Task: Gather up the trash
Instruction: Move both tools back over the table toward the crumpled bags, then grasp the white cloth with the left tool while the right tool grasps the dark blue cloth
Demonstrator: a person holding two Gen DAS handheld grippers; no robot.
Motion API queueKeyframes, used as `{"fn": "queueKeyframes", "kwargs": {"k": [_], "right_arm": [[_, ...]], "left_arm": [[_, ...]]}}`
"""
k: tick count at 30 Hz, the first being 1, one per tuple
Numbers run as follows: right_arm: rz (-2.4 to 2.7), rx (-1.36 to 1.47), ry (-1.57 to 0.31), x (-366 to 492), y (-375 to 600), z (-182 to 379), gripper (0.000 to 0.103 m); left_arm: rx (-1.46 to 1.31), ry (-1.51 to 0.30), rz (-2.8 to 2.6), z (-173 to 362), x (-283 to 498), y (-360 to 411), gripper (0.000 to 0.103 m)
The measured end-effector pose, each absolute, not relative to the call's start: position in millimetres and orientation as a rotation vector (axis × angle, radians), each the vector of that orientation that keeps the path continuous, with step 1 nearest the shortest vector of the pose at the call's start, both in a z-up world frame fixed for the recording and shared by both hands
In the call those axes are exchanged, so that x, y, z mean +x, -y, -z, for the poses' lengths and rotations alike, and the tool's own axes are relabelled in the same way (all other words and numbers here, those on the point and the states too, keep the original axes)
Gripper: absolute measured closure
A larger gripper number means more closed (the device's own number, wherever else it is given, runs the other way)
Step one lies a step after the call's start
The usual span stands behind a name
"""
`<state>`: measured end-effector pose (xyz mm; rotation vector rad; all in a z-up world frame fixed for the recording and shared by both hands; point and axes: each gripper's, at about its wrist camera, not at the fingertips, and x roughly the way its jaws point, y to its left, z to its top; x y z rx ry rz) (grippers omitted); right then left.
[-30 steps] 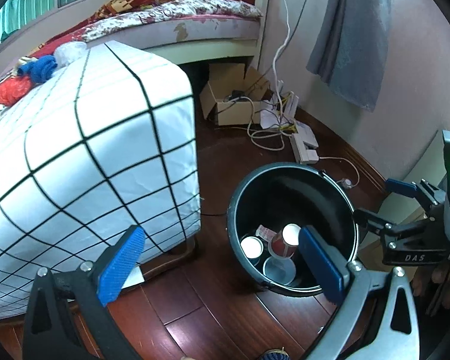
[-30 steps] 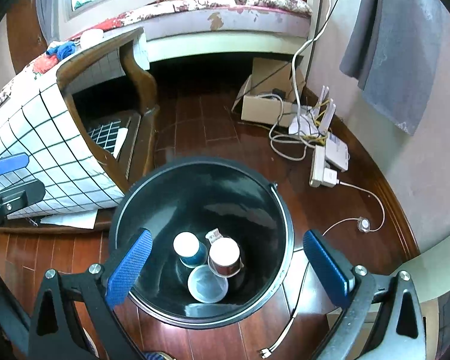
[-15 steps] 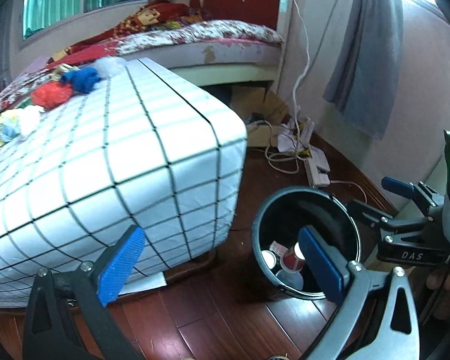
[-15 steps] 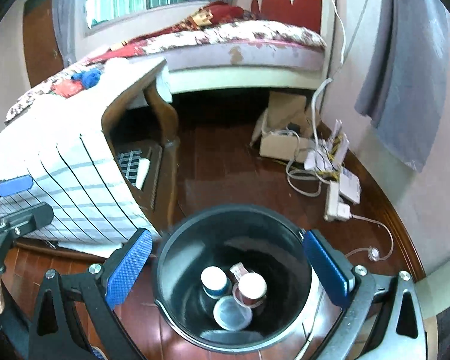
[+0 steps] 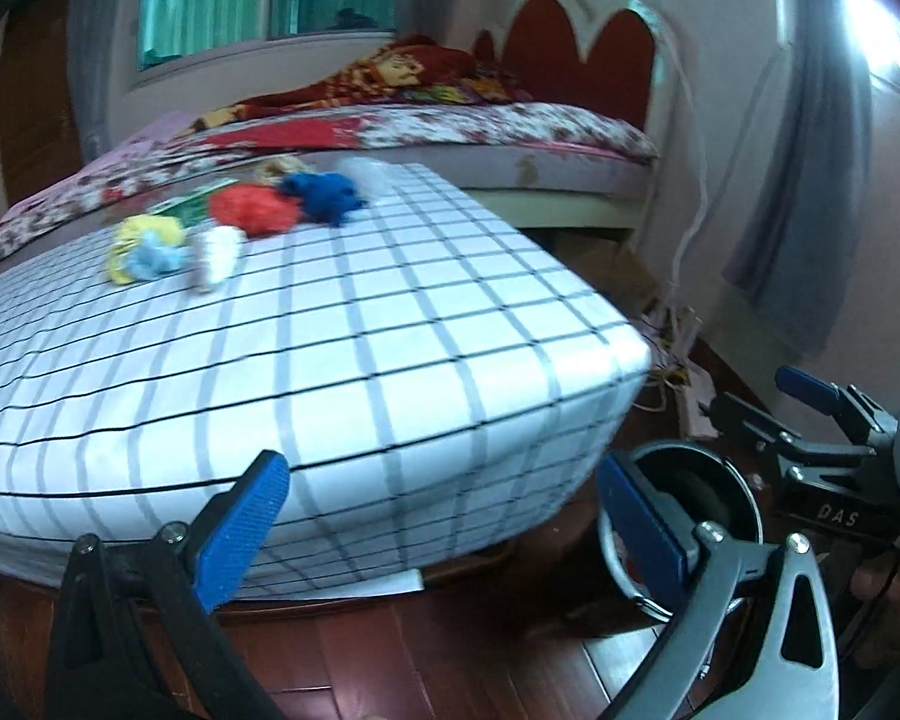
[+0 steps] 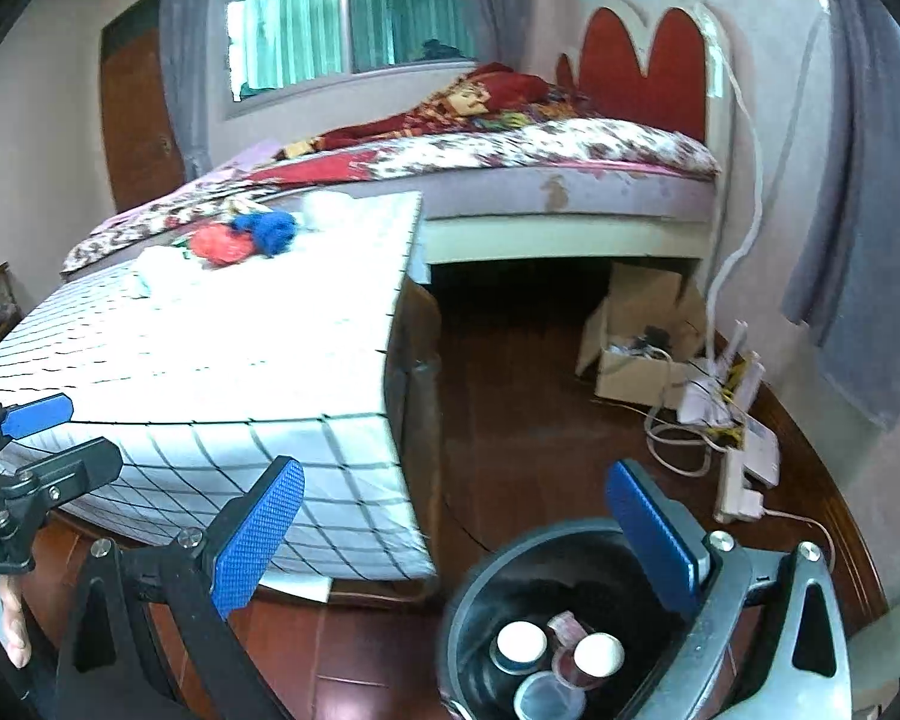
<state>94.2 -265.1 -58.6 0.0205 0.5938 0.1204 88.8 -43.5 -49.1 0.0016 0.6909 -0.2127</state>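
A black bin [image 6: 510,564] stands on the floor at the table's right corner, with cups [image 6: 597,654] and a wrapper inside; it also shows in the left wrist view [image 5: 714,498]. On the far side of the checked tablecloth [image 5: 342,348] lie crumpled scraps: red [image 5: 252,207], blue [image 5: 324,195], yellow and light blue [image 5: 147,246], and white [image 5: 216,252]. The red scrap [image 6: 222,243] and blue scrap [image 6: 267,228] show in the right wrist view too. My left gripper [image 5: 444,522] is open and empty at the table's near edge. My right gripper [image 6: 456,522] is open and empty above the bin.
A bed [image 6: 510,156] stands behind the table. A cardboard box [image 6: 636,342], a power strip and tangled cables [image 6: 726,414] lie on the wooden floor by the right wall. A grey curtain [image 5: 804,204] hangs at right.
Both grippers have risen and tilted up from the bin toward the tabletop. The scraps on the table have come into fuller view. Both stay open and empty.
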Motion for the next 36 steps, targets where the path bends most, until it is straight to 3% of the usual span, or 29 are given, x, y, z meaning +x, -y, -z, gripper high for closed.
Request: {"fn": "queueKeyframes", "kwargs": {"k": [16, 22, 24, 26, 36], "right_arm": [[-0.288, -0.082, -0.592, 183, 159, 9, 0.001], [-0.385, -0.107, -0.685, 251, 137, 8, 0.002], [-0.398, -0.118, -0.709, 274, 129, 12, 0.009], [-0.415, -0.124, -0.738, 296, 121, 15, 0.024], [-0.487, -0.143, -0.833, 395, 78, 38, 0.041]], "left_arm": [[-0.071, -0.672, -0.047, 31, 149, -74, 0.001], [-0.140, -0.712, -0.025, 34, 209, -88, 0.017], [-0.140, -0.729, -0.013, 37, 225, -85, 0.024], [-0.144, -0.754, 0.003, 43, 245, -82, 0.027], [-0.154, -0.846, 0.011, 64, 307, -81, 0.044]]}}
